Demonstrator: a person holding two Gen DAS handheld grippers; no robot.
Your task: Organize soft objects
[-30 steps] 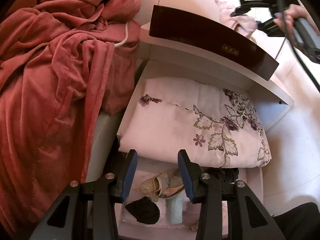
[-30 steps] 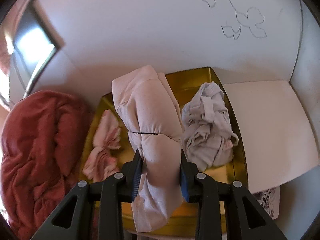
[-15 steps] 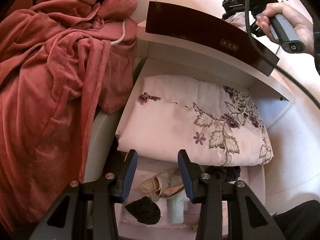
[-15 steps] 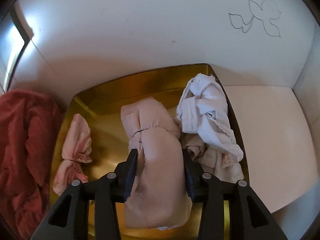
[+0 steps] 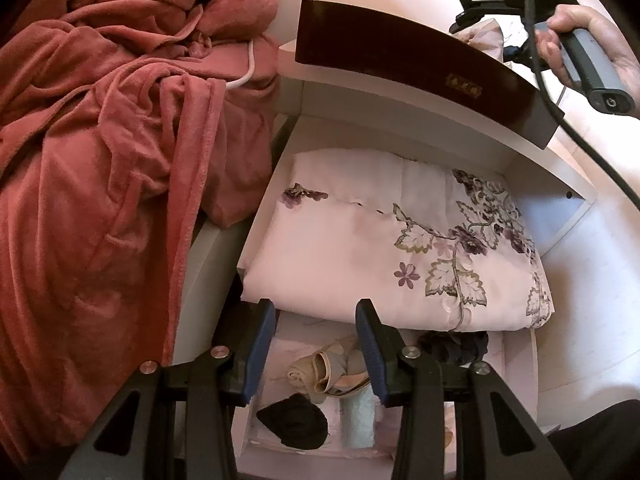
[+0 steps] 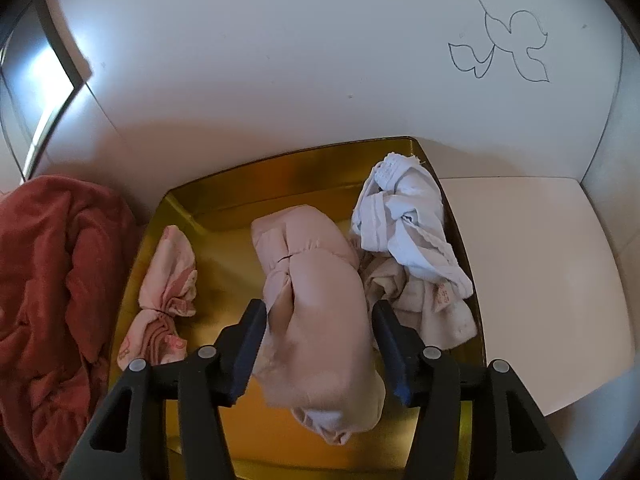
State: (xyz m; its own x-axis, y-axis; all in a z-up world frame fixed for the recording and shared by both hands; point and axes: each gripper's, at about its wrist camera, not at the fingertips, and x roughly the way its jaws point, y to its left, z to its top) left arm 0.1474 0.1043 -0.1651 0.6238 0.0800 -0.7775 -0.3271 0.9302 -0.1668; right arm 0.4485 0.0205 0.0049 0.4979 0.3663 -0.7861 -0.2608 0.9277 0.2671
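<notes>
White wall behind, gold tray (image 6: 208, 196) below. Right claw (image 6: 318, 332) just spreading, pads clear of beige roll (image 6: 320, 300) lying in tray between them, long axis toward 12 o'clock. Left claw (image 5: 316, 344) half open, empty, over drawer (image 5: 568, 200).

Three cloth bundles lie in the tray (image 6: 304, 172): a tied bundle (image 6: 164, 292) at left, a rolled bundle (image 6: 320, 304) in the middle, a knotted bundle (image 6: 412, 236) at right. A robe (image 6: 52, 272) lies left of the tray.
</notes>
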